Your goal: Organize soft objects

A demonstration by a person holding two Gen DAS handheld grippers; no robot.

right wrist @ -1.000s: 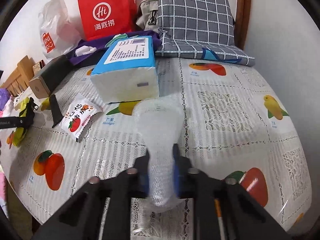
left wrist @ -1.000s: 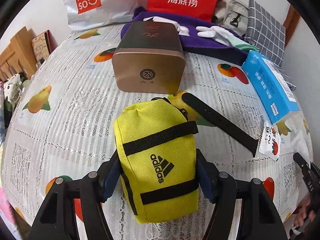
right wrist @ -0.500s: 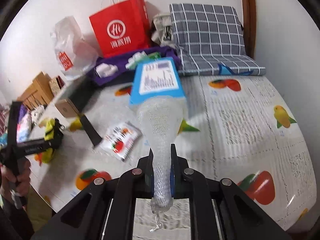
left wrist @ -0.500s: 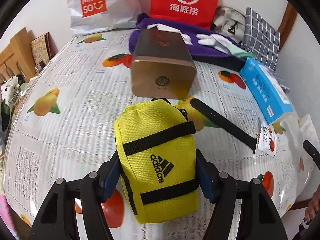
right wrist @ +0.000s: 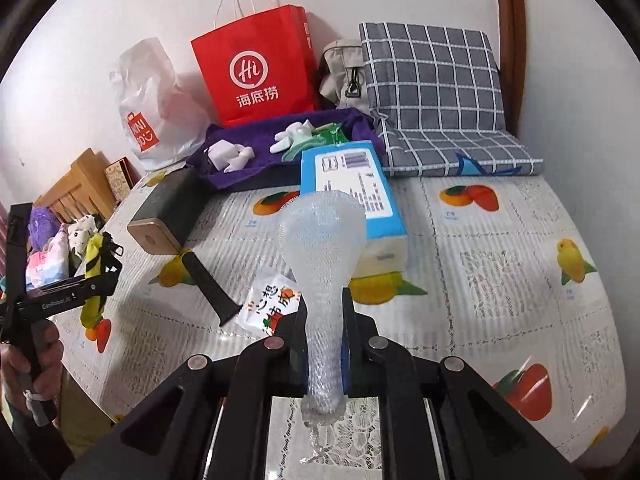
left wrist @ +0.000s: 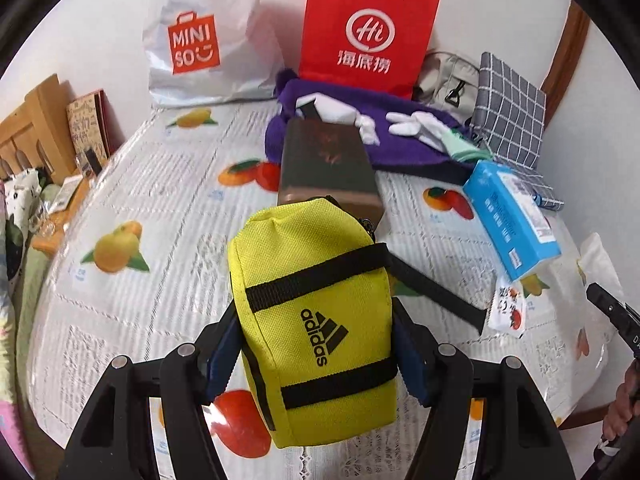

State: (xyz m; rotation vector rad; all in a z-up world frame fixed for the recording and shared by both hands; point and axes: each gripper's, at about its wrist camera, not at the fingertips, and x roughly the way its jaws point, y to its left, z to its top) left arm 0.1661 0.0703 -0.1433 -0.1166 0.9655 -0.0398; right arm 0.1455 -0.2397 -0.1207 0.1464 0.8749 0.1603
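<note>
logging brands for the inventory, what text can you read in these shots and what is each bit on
"adidas": yellow pouch held by the left gripper.
"MINI SO": white plastic bag.
"Hi" and "海底捞": red paper bag.
"GenRobot.AI", roughly, small: handle of the left gripper, in the right wrist view.
Blue tissue pack: print too small to read.
Snack packet: characters partly hidden, unreadable.
Foam net in the right gripper: no text.
</note>
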